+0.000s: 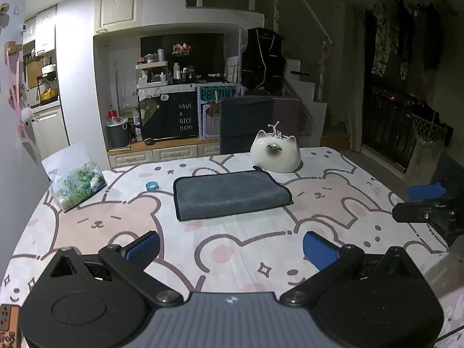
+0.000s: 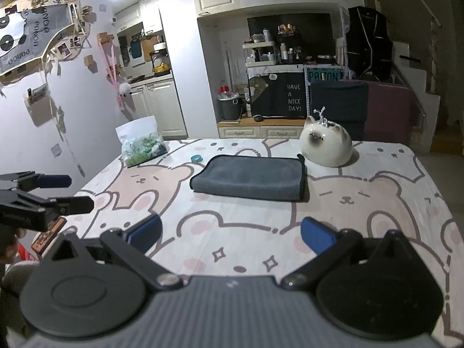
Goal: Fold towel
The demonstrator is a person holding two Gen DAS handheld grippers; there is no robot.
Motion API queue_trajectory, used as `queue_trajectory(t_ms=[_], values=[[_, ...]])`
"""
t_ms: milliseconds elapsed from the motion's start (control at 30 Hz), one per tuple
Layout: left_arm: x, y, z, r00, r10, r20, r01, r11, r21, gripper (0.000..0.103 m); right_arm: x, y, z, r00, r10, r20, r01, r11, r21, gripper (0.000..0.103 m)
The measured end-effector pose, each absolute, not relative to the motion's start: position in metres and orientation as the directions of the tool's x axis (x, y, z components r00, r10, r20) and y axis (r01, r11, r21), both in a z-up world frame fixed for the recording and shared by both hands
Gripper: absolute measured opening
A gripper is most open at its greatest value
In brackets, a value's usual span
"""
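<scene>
Left wrist view: left hand-held gripper (image 1: 231,248) spread wide, blue pads apart, holding nothing, hovering over near worktop (image 1: 237,249) with bear-print cloth. Grey towel (image 1: 230,194) lies mid-worktop, flat, looks already folded into a thick rectangle, rounded fold along its left edge, dark trimmed edges toward right and near. Right hand-held gripper (image 1: 417,204) shows at right edge, spread, well apart from towel. White cat-shaped ornament (image 1: 275,153) just beyond towel's far right corner, close, contact unclear. Small teal ring (image 1: 151,186) left of towel, patterned bag (image 1: 76,181) further left

Right wrist view: right hand-held gripper (image 2: 230,235) also spread, empty, near side of worktop (image 2: 377,203). Towel (image 2: 249,178) ahead, centre. Left hand-held gripper (image 2: 72,192) at left edge, spread. Cat ornament (image 2: 326,143) at far right corner of towel, ring (image 2: 197,158) at far left

Judgement: task looks near done or one more fold left. If folding again, pinch both near corners through all layers, lift low, carry across evenly, avoid the ornament

Room: dim, kitchen cabinets and a cluttered shelf far side, "HAVE A NICE DAY" cloth, stairs right, panda decor on left wall
</scene>
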State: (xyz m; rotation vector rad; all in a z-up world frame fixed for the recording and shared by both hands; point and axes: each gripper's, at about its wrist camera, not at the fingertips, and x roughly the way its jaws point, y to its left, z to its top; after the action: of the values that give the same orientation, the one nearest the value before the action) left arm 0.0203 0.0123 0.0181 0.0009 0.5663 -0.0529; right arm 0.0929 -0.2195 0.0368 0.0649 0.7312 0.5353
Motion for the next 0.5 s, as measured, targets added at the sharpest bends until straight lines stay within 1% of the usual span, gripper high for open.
queue_trajectory(t_ms=[233,500], values=[[0.014,0.017,0.007,0.835,-0.062,-0.547,0.044,0.998,-0.046,0.103,0.083,-0.218,0.028,0.63,0.48,-0.61,-0.46,0.864,0.206,0.103],[0.014,0.021,0.002,0.825,-0.076,-0.56,0.046,0.997,-0.067,0.103,0.08,-0.221,0.026,0.648,0.474,-0.596,-0.452,0.869,0.199,0.103]])
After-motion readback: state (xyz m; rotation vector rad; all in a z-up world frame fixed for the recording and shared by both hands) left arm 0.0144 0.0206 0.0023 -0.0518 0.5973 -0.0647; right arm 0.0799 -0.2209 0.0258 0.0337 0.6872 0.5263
